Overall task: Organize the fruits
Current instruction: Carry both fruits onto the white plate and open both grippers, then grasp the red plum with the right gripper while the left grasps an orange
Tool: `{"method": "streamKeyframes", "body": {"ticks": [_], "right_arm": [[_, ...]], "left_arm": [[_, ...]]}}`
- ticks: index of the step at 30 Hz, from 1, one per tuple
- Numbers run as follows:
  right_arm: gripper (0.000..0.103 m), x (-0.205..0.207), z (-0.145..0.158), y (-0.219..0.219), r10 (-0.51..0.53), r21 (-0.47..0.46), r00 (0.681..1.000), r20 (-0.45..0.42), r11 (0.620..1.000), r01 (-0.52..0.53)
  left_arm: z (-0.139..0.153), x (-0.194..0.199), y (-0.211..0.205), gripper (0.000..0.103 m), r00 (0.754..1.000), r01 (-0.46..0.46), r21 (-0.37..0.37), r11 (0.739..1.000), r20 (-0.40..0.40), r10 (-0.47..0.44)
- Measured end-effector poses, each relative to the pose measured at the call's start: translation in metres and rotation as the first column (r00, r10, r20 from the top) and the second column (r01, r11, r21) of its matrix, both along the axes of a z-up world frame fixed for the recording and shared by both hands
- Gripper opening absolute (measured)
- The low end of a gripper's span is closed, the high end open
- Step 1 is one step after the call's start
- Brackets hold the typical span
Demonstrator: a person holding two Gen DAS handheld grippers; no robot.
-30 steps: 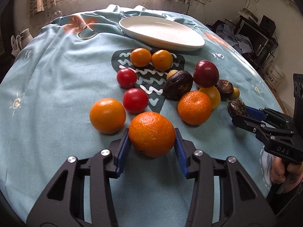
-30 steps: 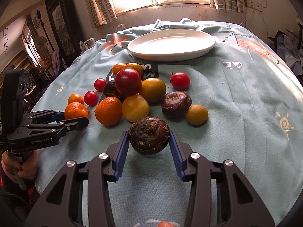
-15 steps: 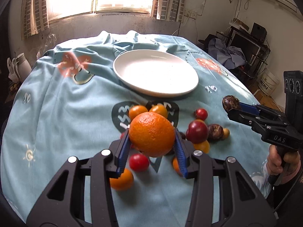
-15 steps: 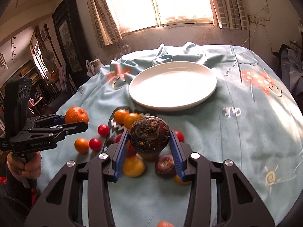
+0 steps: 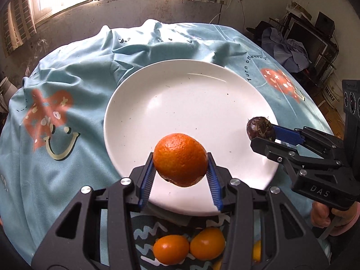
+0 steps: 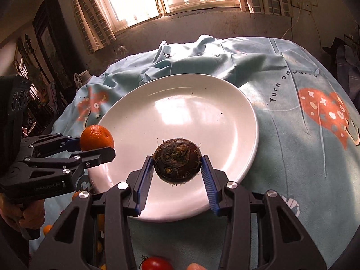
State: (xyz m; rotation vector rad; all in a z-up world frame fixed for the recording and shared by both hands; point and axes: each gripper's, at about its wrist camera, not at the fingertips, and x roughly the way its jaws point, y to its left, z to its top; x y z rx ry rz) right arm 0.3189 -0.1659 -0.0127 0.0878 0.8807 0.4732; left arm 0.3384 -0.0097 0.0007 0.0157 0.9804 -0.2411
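Note:
My left gripper [image 5: 180, 157] is shut on a large orange [image 5: 180, 158] and holds it in the air over the near edge of the white plate [image 5: 180, 103]. My right gripper [image 6: 177, 163] is shut on a dark brown round fruit [image 6: 177, 163] and holds it above the near part of the same plate [image 6: 180, 117]. The right gripper with its brown fruit [image 5: 260, 128] shows at the right of the left wrist view. The left gripper with the orange [image 6: 96, 137] shows at the left of the right wrist view. The plate holds nothing.
The plate sits on a light blue printed tablecloth [image 5: 67, 78]. Two small oranges [image 5: 189, 246] lie on the cloth below my left gripper. A red tomato [image 6: 155, 263] lies at the bottom of the right wrist view. Furniture and clutter stand beyond the table's right edge.
Both grippers lifted their fruits off the cloth and carried them forward from the fruit pile to over the plate. The remaining fruits now lie behind and below the grippers.

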Motion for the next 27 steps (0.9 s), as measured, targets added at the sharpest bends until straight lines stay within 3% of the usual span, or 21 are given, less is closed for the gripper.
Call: {"method": "streamKeyframes", "body": {"ticks": [5, 6, 8, 12, 15, 21, 24, 27], "right_arm": [[0.047, 0.004, -0.005, 0.008, 0.018, -0.032, 1.000, -0.008, 0.999, -0.018], [0.058, 0.003, -0.004, 0.007, 0.015, -0.044, 1.000, -0.005, 0.999, -0.015], [0.062, -0.004, 0.005, 0.004, 0.006, -0.046, 1.000, 0.018, 0.999, -0.005], [0.064, -0.034, 0.030, -0.001, 0.019, -0.026, 0.996, 0.085, 1.000, -0.017], [0.065, -0.071, 0.040, 0.003, 0.104, 0.005, 0.989, 0.104, 0.994, -0.105], [0.065, -0.141, 0.025, 0.030, 0.322, -0.043, 0.939, 0.116, 0.947, -0.319], [0.065, -0.156, 0.016, 0.038, 0.365, -0.079, 0.925, 0.106, 0.930, -0.358], [0.065, -0.161, 0.014, 0.042, 0.384, -0.091, 0.916, 0.120, 0.923, -0.375]], "left_arm": [[-0.014, 0.010, 0.003, 0.046, 0.999, -0.024, 0.005, 1.000, -0.046, 0.024], [-0.014, 0.009, 0.003, 0.053, 0.999, -0.026, 0.009, 1.000, -0.046, 0.027], [-0.005, 0.000, 0.005, 0.072, 0.999, -0.033, 0.016, 0.999, 0.001, 0.033], [0.023, -0.035, 0.016, 0.079, 0.997, -0.023, 0.009, 1.000, 0.076, 0.023], [0.036, -0.075, 0.031, 0.091, 0.991, -0.028, -0.014, 0.999, 0.129, 0.030], [0.028, -0.156, 0.063, 0.092, 0.982, -0.023, -0.071, 0.997, 0.184, 0.036], [0.014, -0.183, 0.076, 0.092, 0.984, -0.011, -0.120, 0.993, 0.173, 0.032], [0.000, -0.199, 0.080, 0.092, 0.987, 0.010, -0.124, 0.992, 0.162, 0.010]]}}
